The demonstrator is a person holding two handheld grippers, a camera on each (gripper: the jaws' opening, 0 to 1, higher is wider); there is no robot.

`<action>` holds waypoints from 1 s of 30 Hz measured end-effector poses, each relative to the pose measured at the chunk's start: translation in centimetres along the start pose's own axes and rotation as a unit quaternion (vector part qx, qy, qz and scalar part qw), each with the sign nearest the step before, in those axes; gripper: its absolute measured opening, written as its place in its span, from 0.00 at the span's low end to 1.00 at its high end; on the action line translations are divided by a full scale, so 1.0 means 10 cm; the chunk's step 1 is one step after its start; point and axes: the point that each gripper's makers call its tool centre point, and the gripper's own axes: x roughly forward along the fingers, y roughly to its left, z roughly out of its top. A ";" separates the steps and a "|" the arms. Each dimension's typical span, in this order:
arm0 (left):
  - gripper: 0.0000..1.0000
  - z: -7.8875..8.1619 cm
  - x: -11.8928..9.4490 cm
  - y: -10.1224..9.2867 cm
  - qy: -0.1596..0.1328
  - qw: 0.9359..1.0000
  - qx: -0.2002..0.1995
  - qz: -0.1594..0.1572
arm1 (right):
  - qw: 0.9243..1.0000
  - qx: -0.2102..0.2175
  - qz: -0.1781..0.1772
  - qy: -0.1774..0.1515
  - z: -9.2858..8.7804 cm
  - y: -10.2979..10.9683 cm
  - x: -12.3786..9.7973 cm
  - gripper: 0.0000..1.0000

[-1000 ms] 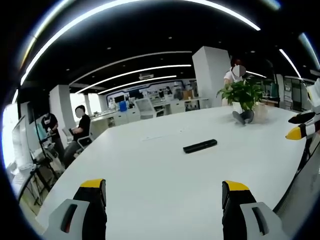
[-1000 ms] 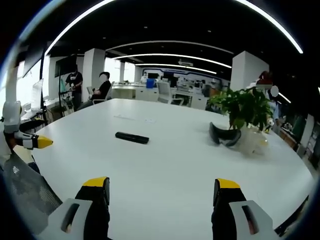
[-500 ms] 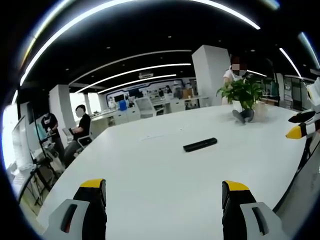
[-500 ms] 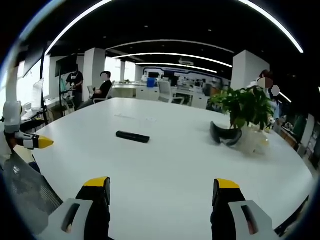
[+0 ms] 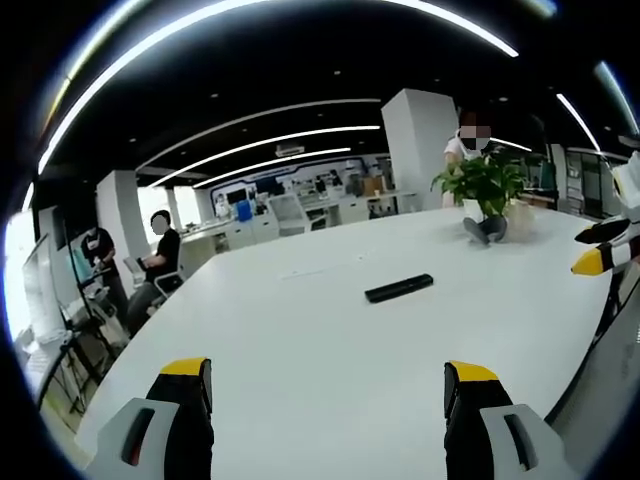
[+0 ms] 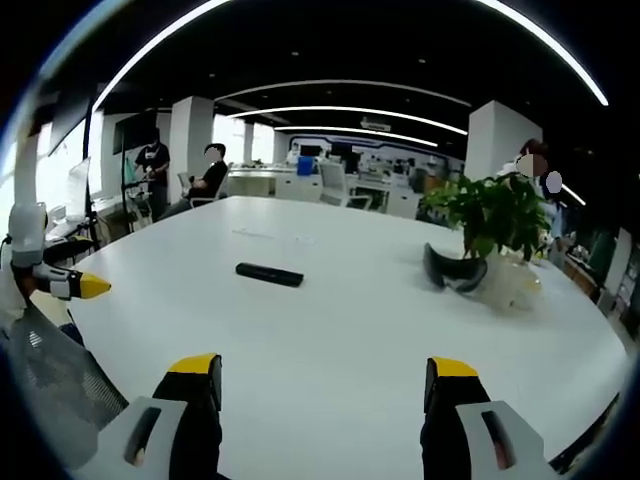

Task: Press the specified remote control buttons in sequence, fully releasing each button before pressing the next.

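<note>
The slim black rectangular remote control (image 5: 399,289) lies flat on the large white oval table (image 5: 300,360), out toward the middle and apart from everything else, long side roughly across both views (image 6: 269,274). That open spot leaves it reachable from either hand and in sight of both cameras, as the task requires.

Left gripper (image 5: 325,385): jaws spread wide, nothing between them, well short of the remote. Right gripper (image 6: 320,380): likewise spread and empty, also well short. Both look staged above the near table edge, with no button touched yet.

A green leafy potted plant (image 6: 488,215) stands further back, with a dark curved headset-like object (image 6: 452,272) at its base; both are clear of the approach path.

Judgement: the sequence has not begun; the first approach is pending.
</note>
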 end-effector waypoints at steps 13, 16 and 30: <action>1.00 0.01 0.01 -0.03 0.001 1.000 0.007 -0.004 | 1.000 0.009 0.009 -0.010 0.03 0.02 -0.01 0.80; 1.00 0.03 0.01 -0.04 0.000 1.000 0.005 -0.007 | 1.000 0.009 0.009 -0.012 0.04 0.02 -0.02 0.80; 1.00 0.13 -0.01 -0.02 -0.013 1.000 0.008 -0.006 | 1.000 0.019 0.024 -0.008 0.03 0.06 -0.02 0.70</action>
